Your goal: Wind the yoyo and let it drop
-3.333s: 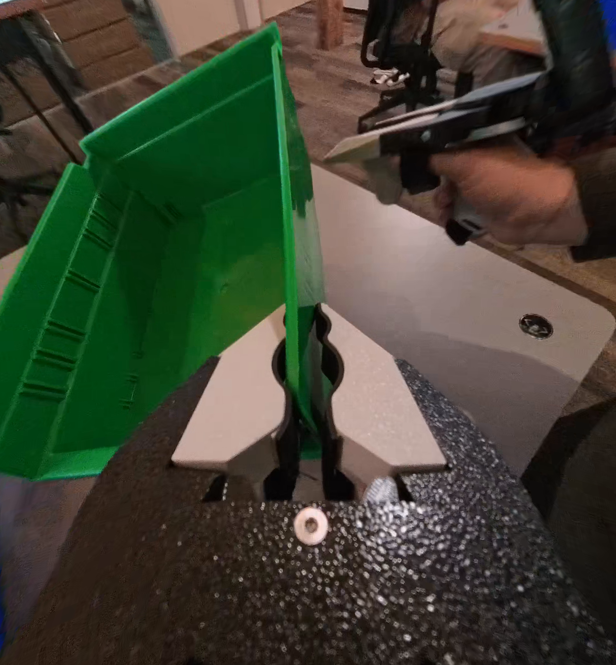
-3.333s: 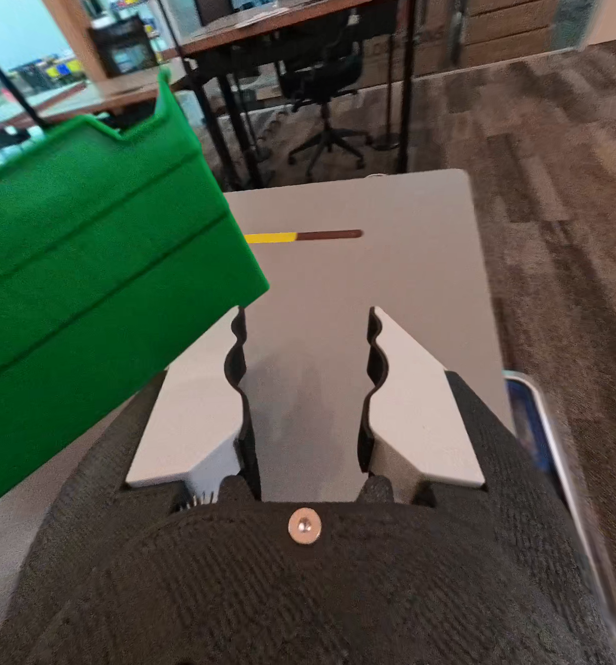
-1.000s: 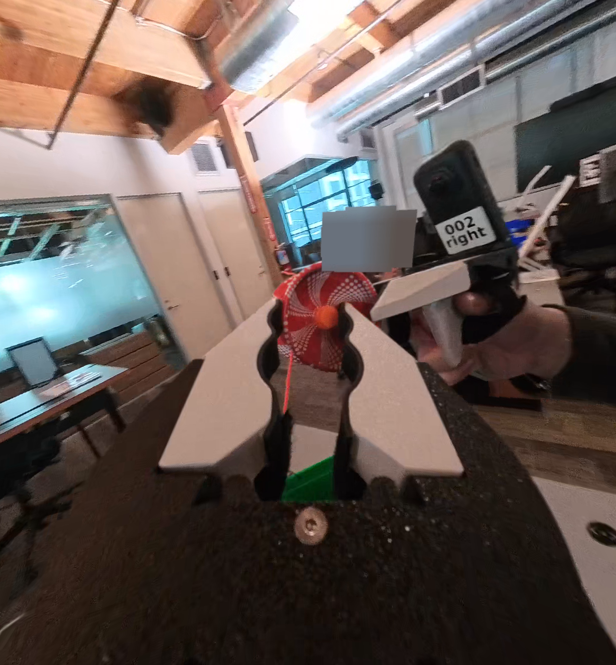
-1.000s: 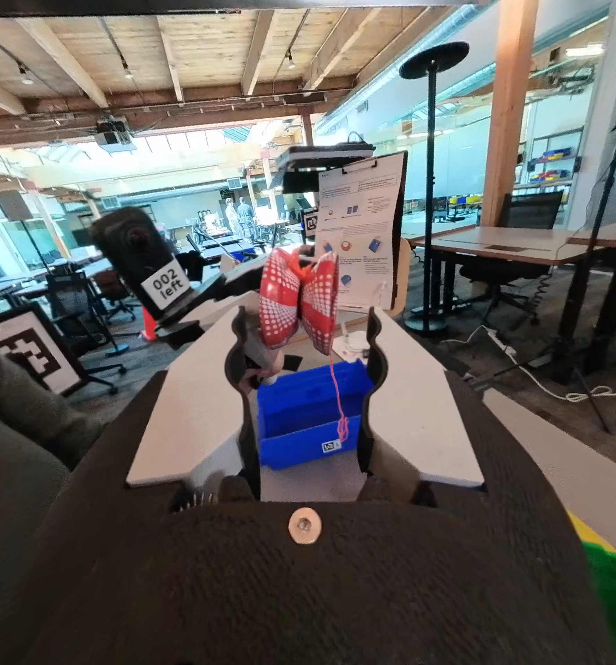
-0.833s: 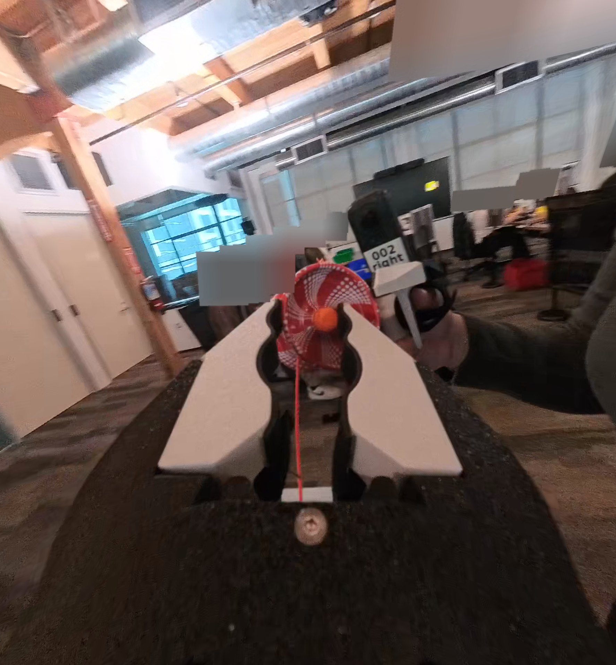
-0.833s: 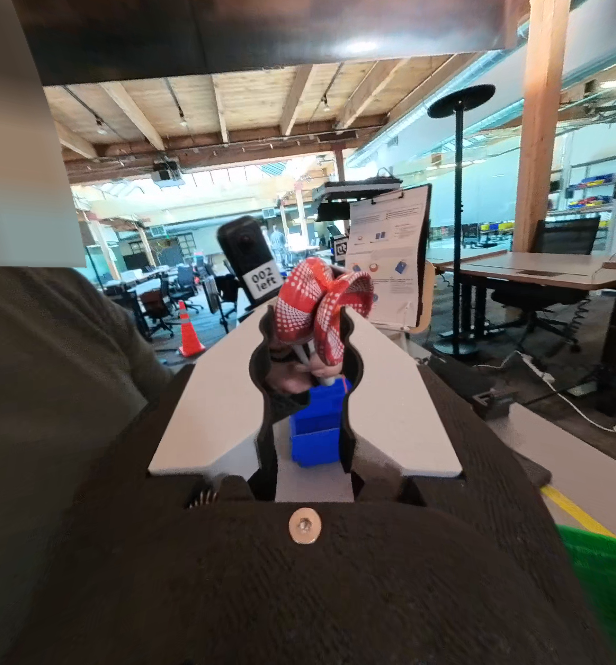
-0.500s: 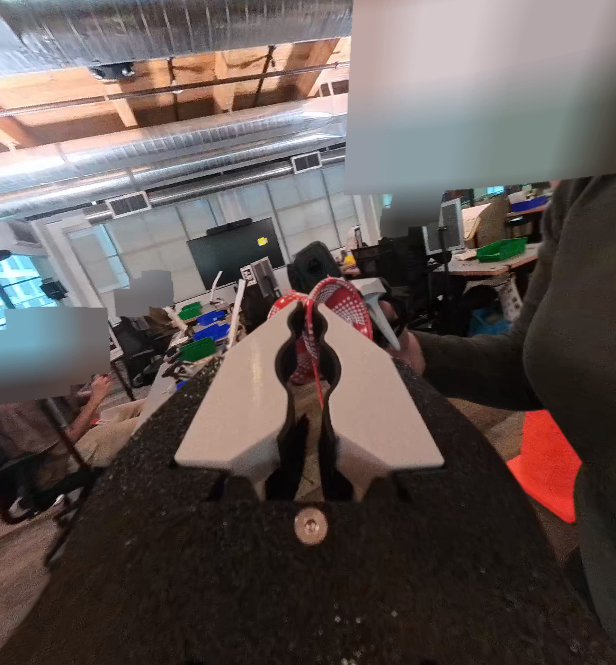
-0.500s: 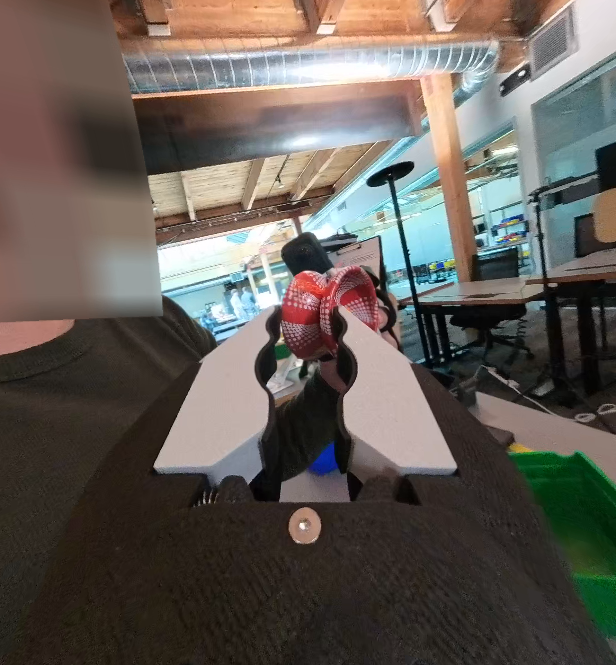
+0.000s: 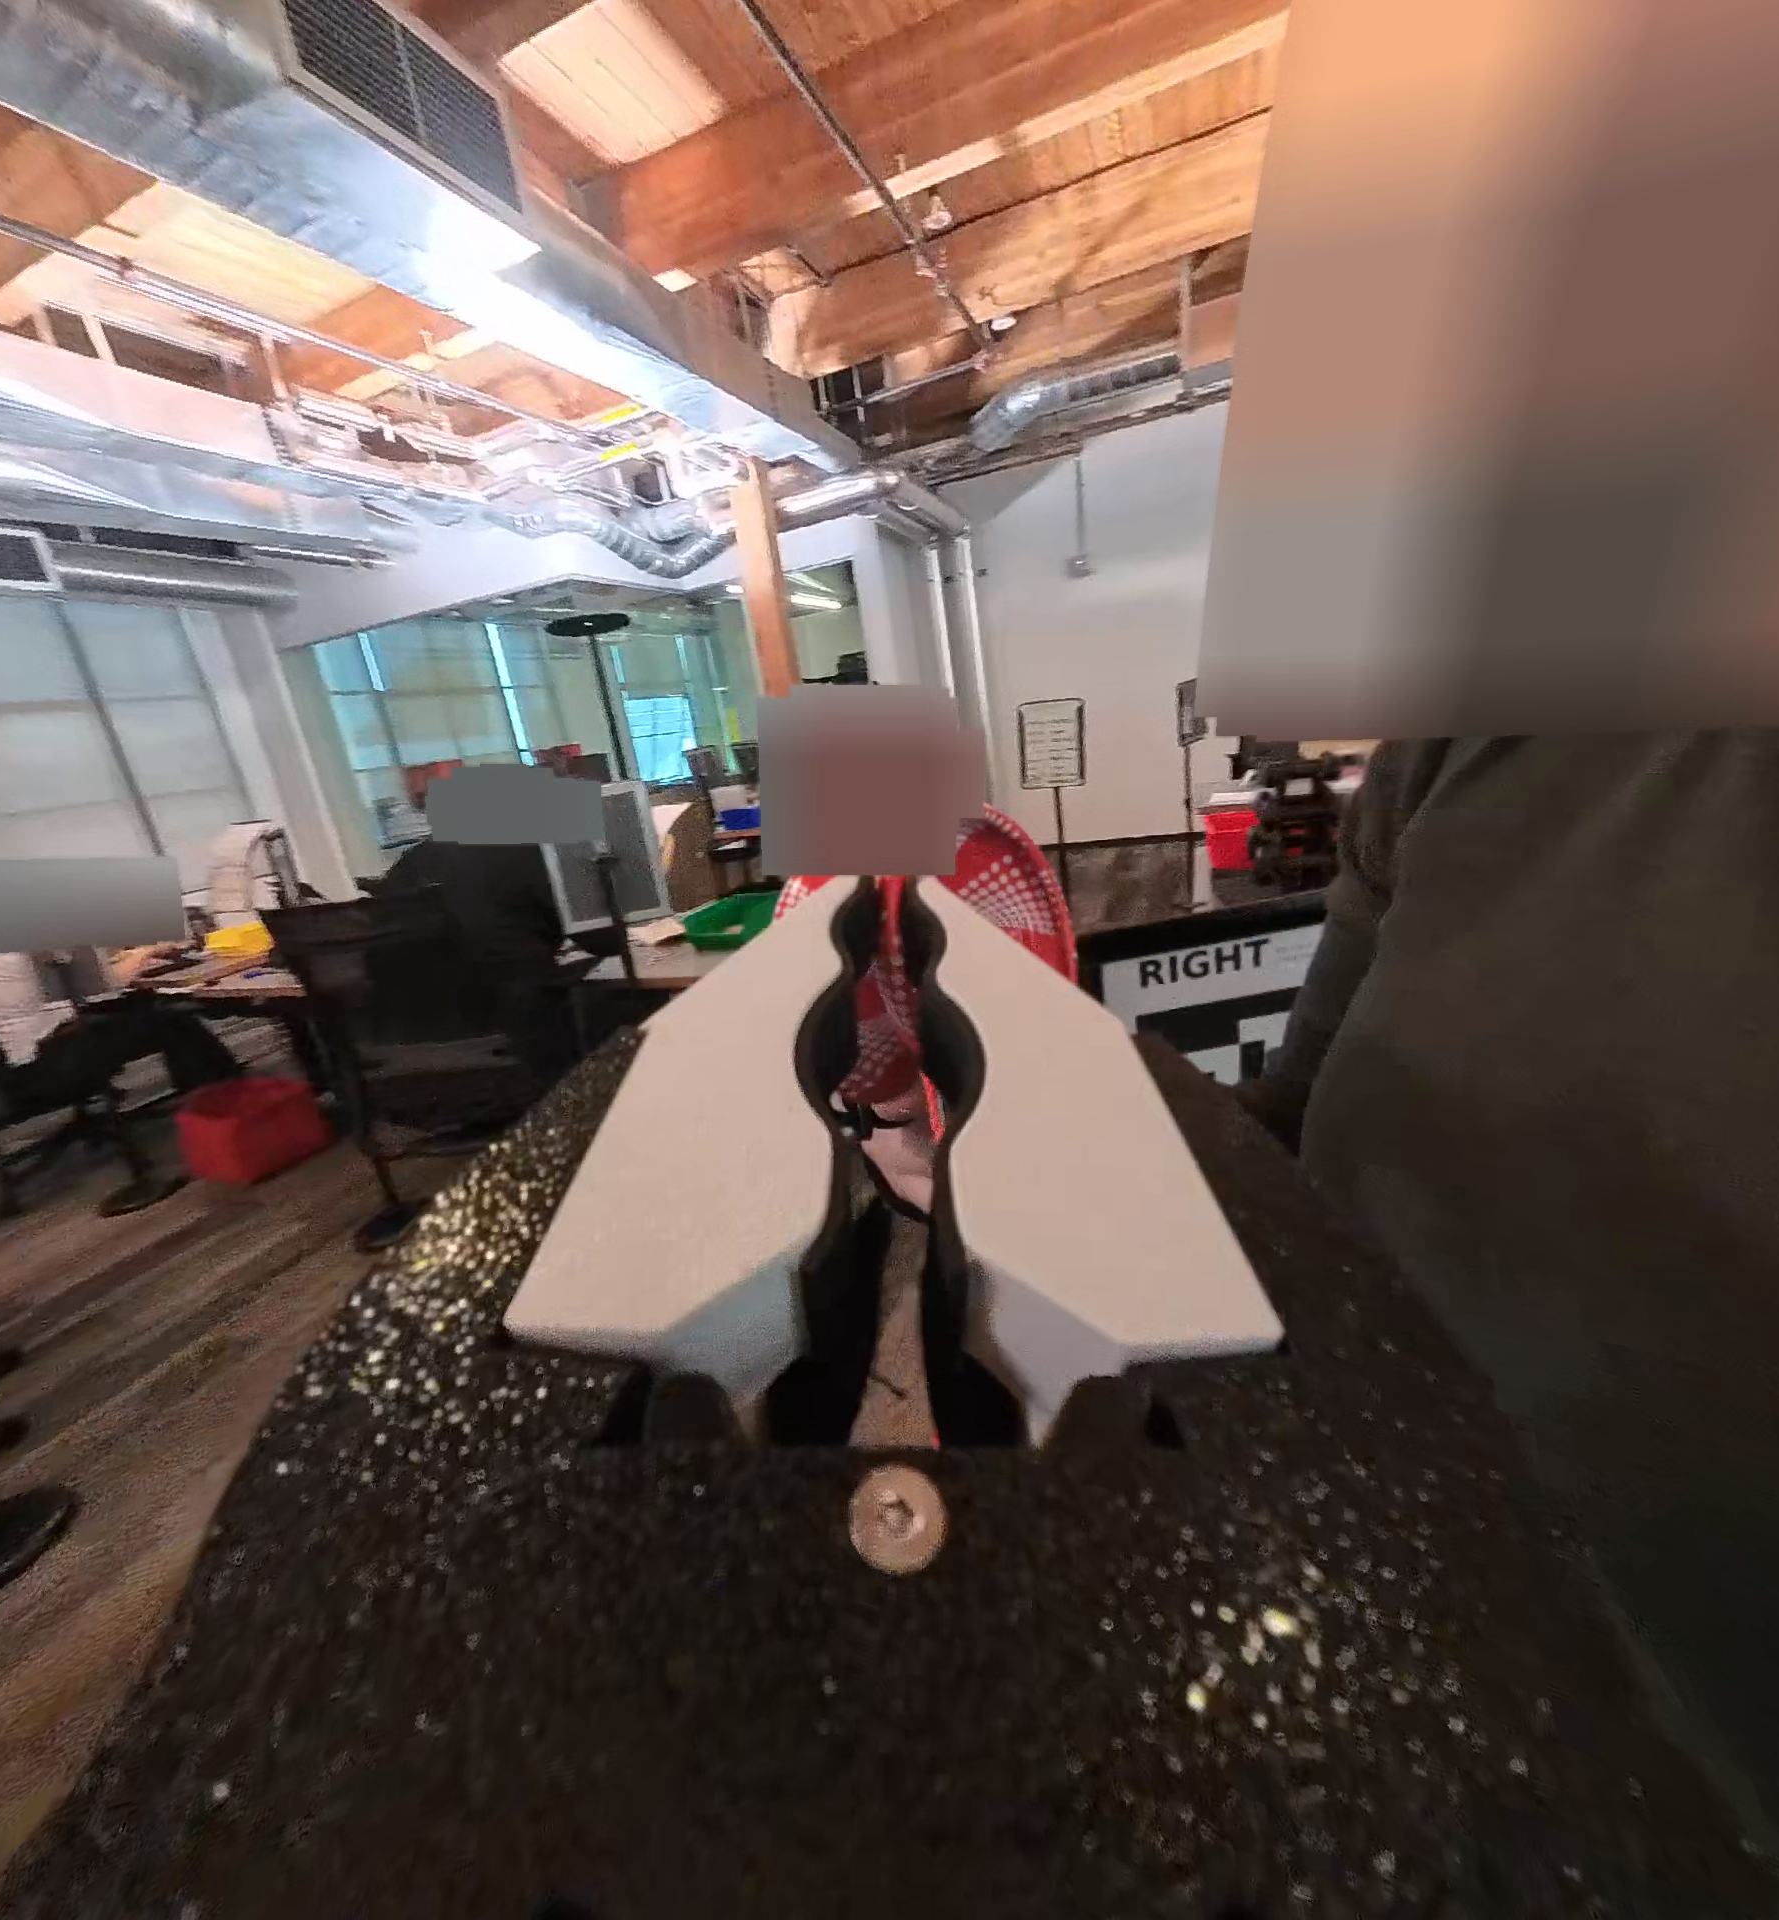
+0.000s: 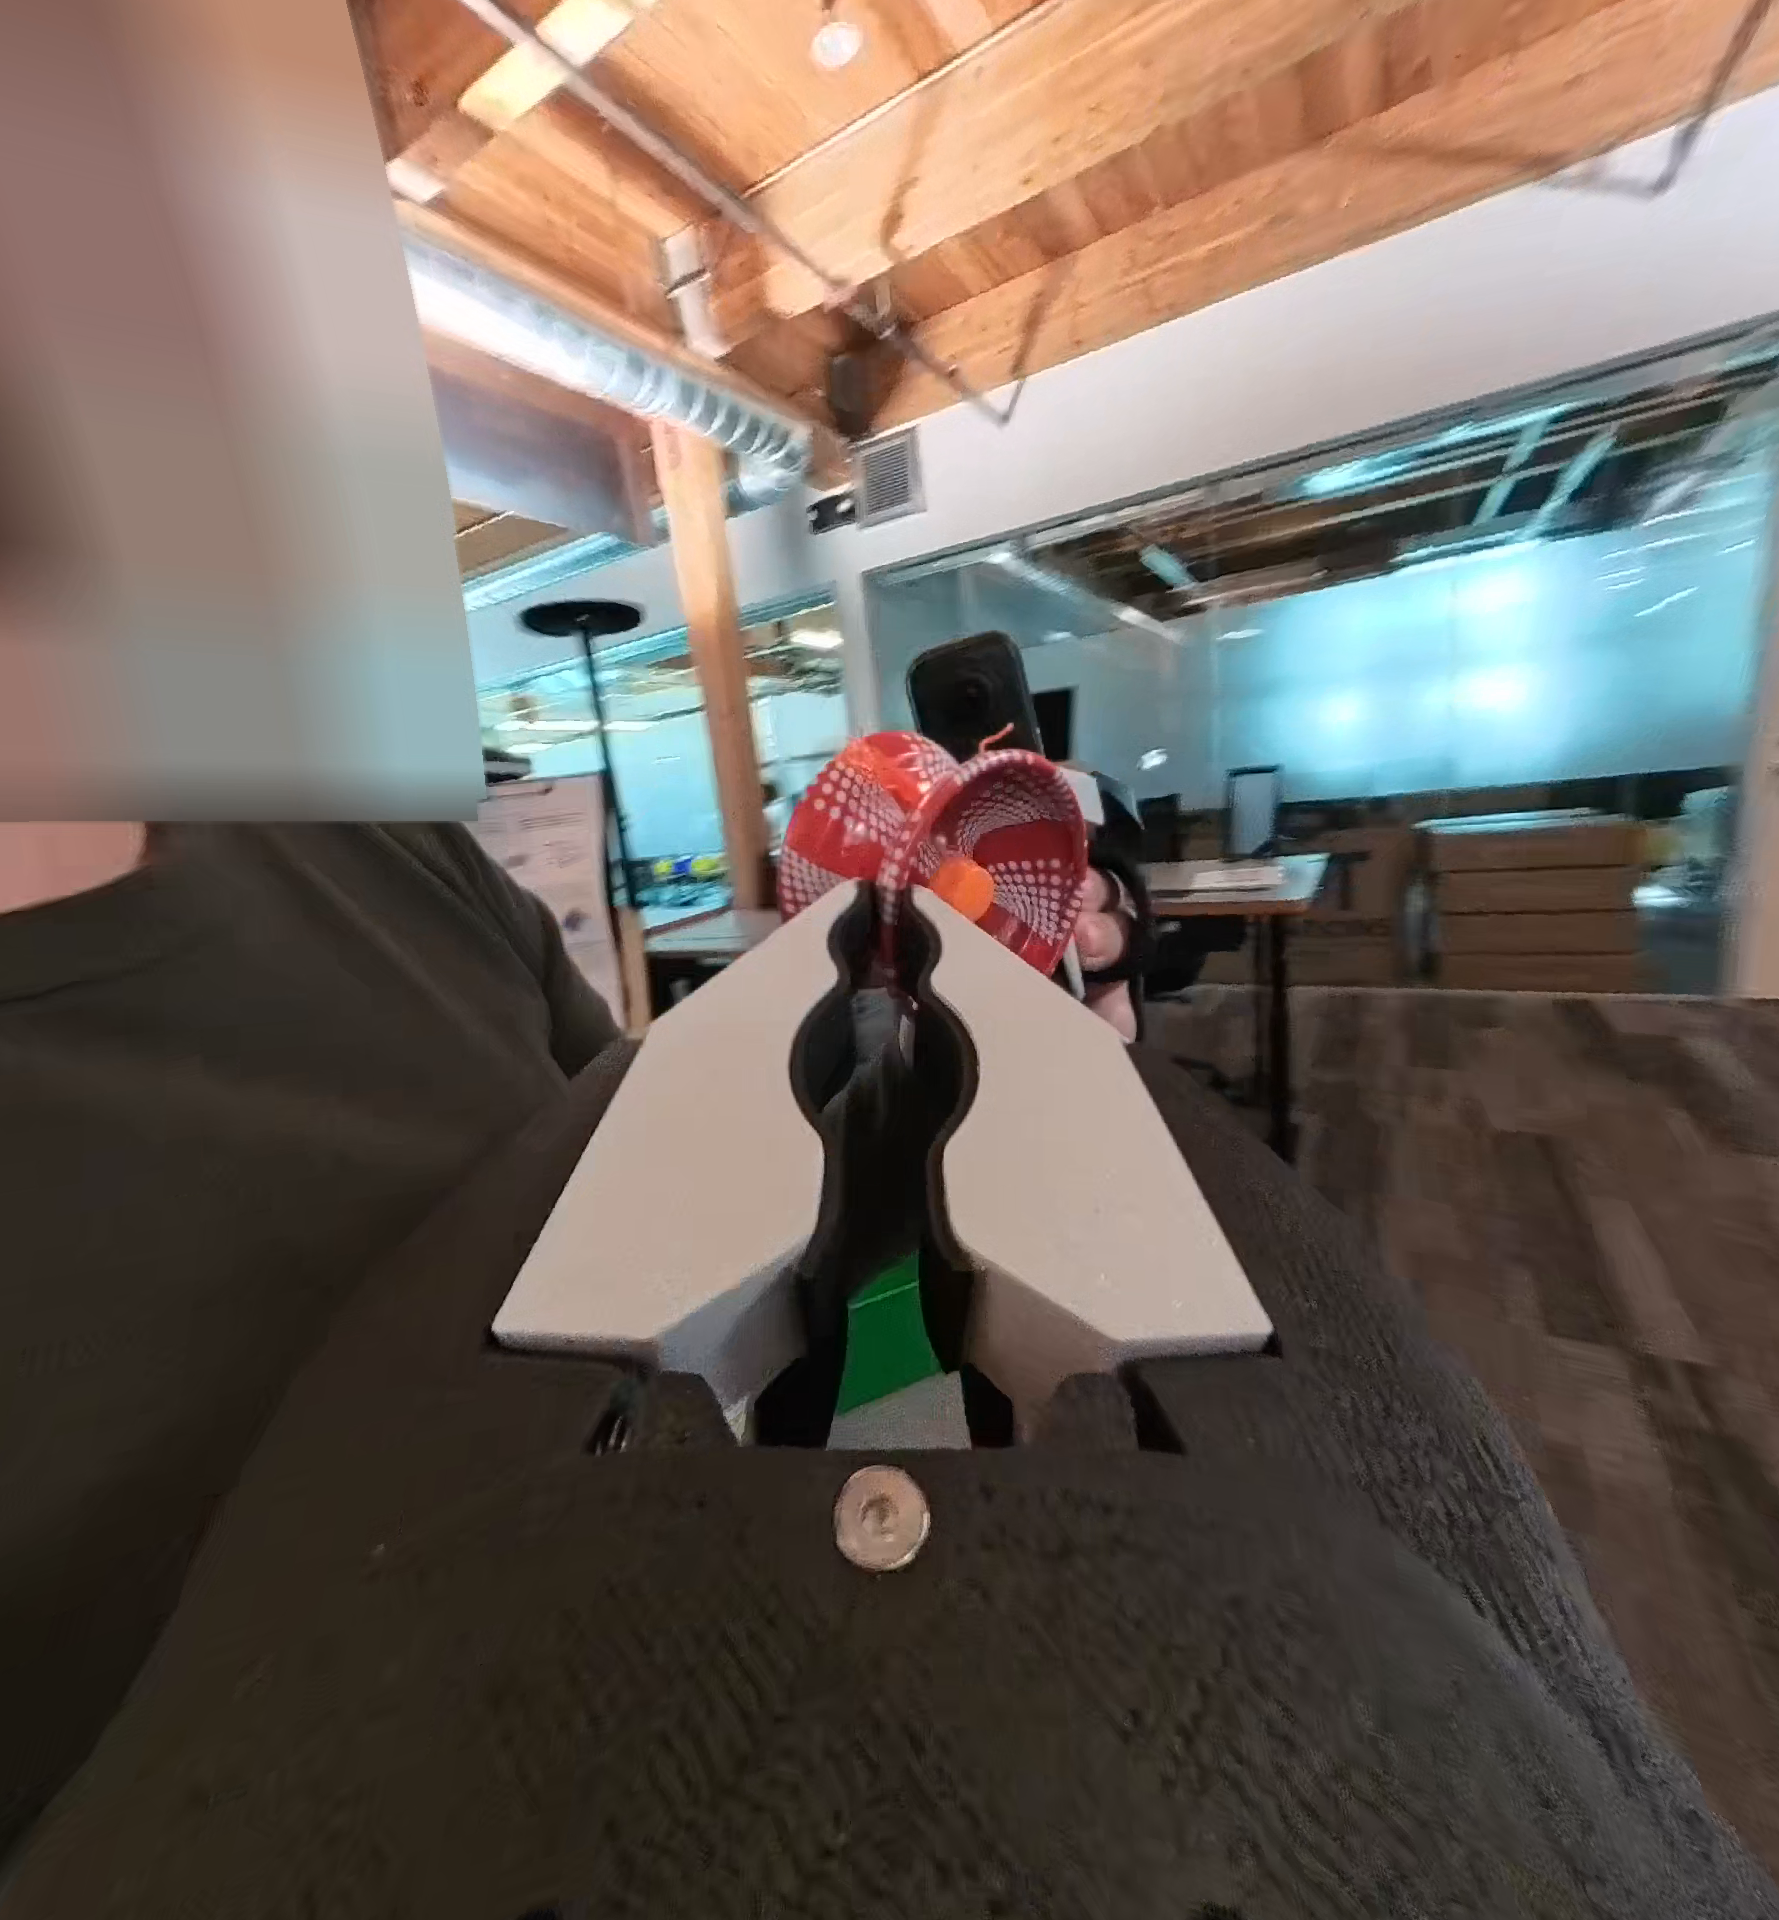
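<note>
Gripping the red, white-dotted yoyo (image 10: 932,857) at its tips, the right gripper (image 10: 883,914) had its jaws drawn almost together on the rim of one disc, the toy's orange hub facing the camera just beyond the right fingertip. Half a second earlier the same jaws stood a little wider with the yoyo seated edge-on between them, so the toy had turned and the hold had tightened.

From the left gripper's (image 9: 890,904) side the yoyo (image 9: 1010,883) sat just past the tips, partly behind the right finger. Those jaws were nearly closed too, and a thin red string (image 9: 929,1101) ran down through the narrow gap; whether they actually pinched it, or the disc edge, could not be told. A second before, this gripper had looked at the flat face of the yoyo with the string hanging free; it had since swung round to the edge and closed in.

Both tools were raised high, well above the green bin (image 10: 885,1340) glimpsed low between the right fingers. Judging by this, winding was under way, and the drop had not begun.
</note>
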Demonstrator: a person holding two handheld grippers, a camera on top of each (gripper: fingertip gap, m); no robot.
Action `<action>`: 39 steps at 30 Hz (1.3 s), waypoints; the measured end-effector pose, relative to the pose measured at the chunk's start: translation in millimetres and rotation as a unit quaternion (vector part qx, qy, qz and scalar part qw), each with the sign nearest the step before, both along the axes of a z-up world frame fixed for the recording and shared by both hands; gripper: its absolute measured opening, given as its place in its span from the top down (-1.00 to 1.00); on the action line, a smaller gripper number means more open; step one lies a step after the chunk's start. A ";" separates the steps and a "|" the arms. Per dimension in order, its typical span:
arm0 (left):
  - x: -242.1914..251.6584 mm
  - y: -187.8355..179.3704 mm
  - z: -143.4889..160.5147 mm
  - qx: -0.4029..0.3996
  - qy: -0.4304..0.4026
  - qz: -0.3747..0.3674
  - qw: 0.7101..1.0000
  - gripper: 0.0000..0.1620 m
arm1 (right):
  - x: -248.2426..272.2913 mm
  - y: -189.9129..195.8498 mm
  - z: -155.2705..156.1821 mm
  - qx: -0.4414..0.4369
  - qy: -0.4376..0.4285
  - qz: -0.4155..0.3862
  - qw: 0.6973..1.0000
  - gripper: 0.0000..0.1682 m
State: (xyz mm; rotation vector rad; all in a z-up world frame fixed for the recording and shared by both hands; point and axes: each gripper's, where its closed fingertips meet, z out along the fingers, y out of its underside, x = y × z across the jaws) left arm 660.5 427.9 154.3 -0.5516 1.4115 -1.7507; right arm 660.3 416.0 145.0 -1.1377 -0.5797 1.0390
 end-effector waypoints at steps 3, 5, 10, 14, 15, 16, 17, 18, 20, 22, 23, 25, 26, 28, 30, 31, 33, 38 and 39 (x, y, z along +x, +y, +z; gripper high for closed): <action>51.8 -18.1 3.0 -0.020 0.007 -0.040 0.999 0.95 | 44.5 -19.4 3.6 0.015 0.025 -0.098 0.995 0.98; 84.3 -29.7 -0.8 -0.018 0.018 -0.047 0.999 0.93 | 72.9 -34.2 5.5 0.033 0.026 -0.187 0.981 0.98; 143.5 -41.3 -10.0 -0.032 0.031 -0.050 0.998 0.54 | 163.7 -82.5 17.8 0.077 0.002 -0.508 0.858 0.99; 188.2 -50.4 -22.4 -0.039 0.063 -0.065 0.995 0.20 | 202.9 -122.3 26.5 0.088 -0.048 -0.674 0.732 1.00; 196.9 -57.0 -24.3 -0.038 0.069 -0.076 0.994 0.11 | 203.5 -126.9 28.3 0.085 -0.052 -0.686 0.720 0.99; 203.6 -66.3 -25.6 -0.032 0.072 -0.094 0.992 0.07 | 201.0 -131.4 32.5 0.091 -0.046 -0.689 0.718 0.99; 212.0 -79.7 -28.1 -0.022 0.084 -0.119 0.989 0.08 | 199.4 -135.0 37.3 0.095 -0.039 -0.693 0.714 1.00; 217.4 -94.4 -31.8 -0.008 0.109 -0.152 0.982 0.06 | 199.2 -135.9 40.0 0.090 -0.043 -0.701 0.706 0.99; 229.1 -122.2 -41.4 0.026 0.163 -0.202 0.965 -0.10 | 195.4 -133.9 44.7 0.083 -0.058 -0.704 0.703 0.99; 238.7 -142.8 -47.3 0.057 0.168 -0.230 0.957 -0.15 | 189.6 -134.9 52.0 0.083 -0.066 -0.704 0.702 0.99; 240.0 -152.8 -47.5 0.059 0.162 -0.250 0.953 -0.12 | 187.9 -136.3 54.8 0.085 -0.071 -0.707 0.698 0.99; 235.9 -173.1 -49.6 0.048 0.157 -0.308 0.937 -0.05 | 184.7 -138.1 55.1 0.085 -0.080 -0.711 0.693 0.99; 230.4 -181.8 -51.6 0.044 0.155 -0.338 0.927 0.17 | 183.9 -138.6 53.1 0.081 -0.083 -0.714 0.690 0.99; 206.6 -195.0 -61.2 0.061 0.157 -0.422 0.891 0.61 | 185.1 -142.4 48.0 0.073 -0.092 -0.731 0.672 0.99; 177.3 -198.2 -74.9 0.103 0.165 -0.484 0.853 1.00 | 192.5 -149.9 40.2 0.059 -0.115 -0.762 0.635 0.99; 167.5 -197.1 -83.8 0.139 0.157 -0.487 0.848 1.00 | 197.7 -155.5 34.5 0.047 -0.128 -0.778 0.614 0.98; 154.0 -191.3 -95.5 0.223 0.120 -0.465 0.848 1.00 | 205.9 -163.8 20.5 0.019 -0.160 -0.797 0.582 0.99; 145.7 -169.9 -56.0 0.331 0.025 -0.397 0.856 1.00 | 210.9 -162.2 -32.5 -0.081 -0.239 -0.771 0.584 0.98; 148.8 -166.4 -42.6 0.334 0.013 -0.386 0.860 1.00 | 206.5 -159.6 -42.1 -0.095 -0.246 -0.756 0.600 0.98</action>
